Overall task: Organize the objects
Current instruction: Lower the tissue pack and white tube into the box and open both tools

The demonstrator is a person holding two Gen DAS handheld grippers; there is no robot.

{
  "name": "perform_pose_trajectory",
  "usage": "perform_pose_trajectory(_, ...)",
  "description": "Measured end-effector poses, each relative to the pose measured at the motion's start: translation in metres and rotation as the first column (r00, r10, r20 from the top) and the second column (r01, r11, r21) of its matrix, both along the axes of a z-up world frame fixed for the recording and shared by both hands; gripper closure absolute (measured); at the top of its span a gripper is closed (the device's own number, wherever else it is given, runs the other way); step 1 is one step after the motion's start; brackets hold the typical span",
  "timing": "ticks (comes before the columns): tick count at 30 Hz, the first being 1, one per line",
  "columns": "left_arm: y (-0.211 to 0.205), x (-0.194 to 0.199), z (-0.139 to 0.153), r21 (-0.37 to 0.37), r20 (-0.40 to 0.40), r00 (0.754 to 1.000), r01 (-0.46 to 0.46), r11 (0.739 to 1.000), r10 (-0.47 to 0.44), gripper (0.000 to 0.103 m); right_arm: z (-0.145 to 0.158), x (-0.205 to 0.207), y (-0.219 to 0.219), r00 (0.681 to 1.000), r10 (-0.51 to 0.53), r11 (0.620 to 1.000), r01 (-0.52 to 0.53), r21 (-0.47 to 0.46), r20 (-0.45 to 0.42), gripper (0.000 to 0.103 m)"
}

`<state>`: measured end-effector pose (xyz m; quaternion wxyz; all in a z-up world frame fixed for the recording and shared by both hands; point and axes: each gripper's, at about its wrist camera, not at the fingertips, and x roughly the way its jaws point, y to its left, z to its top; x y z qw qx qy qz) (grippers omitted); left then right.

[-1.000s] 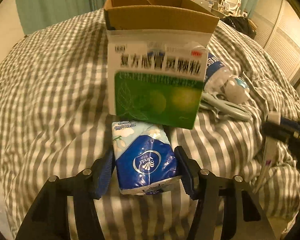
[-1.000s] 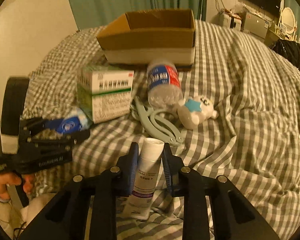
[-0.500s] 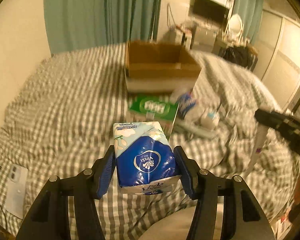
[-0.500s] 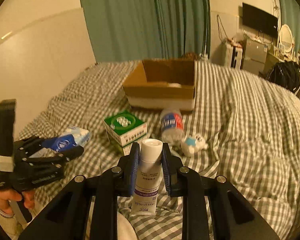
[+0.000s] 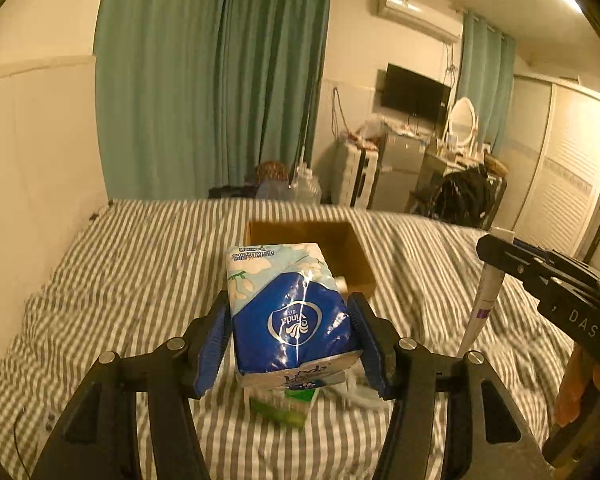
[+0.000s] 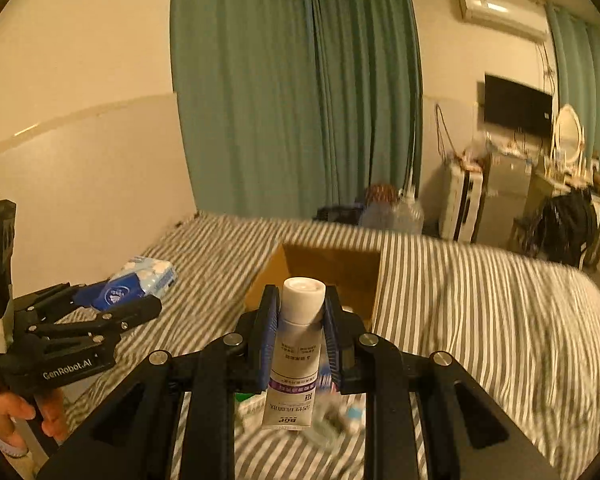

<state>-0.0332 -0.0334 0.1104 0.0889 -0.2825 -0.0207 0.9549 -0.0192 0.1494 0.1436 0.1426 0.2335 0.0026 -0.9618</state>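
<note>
Left wrist — striped bed (image 5: 120, 264), green curtains (image 5: 212, 80)

Tissue pack (image 5: 290, 312): soft plastic wrap, blue face with a white crest logo, pale floral end panel. It is clamped by its two long sides between the left tongs (image 5: 290, 344), raised above the bed, floral end pointing toward the cardboard box (image 5: 352, 256).

Tube (image 6: 298, 344): white body, white flat cap, purple band near the crimped end. It is clamped just below the cap between the right tongs (image 6: 300, 320), cap pointing toward the cardboard box, crimped end hanging down.

Cardboard box: brown, open-topped, resting on the bed. It lies beyond both held items.
</note>
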Motion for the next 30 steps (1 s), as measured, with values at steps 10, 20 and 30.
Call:
perform_pose_trajectory(10,0.017,-0.122,0.005,-0.051,-0.057,0.998,0.007,0.999,-0.01,0.044,0.002,-0.127,-0.006,1.0,-0.011,1.0,0.011,0.026,-0.007,0.081)
perform_pose_trajectory(20,0.027,-0.228,-0.093,-0.073,0.079,0.996,0.039,0.997,-0.033,0.044,-0.093,-0.261,-0.018,0.978,-0.054,0.998,0.049,0.029,0.202,0.081)
perform_pose_trajectory(30,0.044,-0.234,-0.121,-0.093,0.164,0.984,0.093,0.991,-0.076,0.019,-0.11,-0.27,-0.011,0.968,-0.074,0.997,0.067,0.034,0.238,0.042)
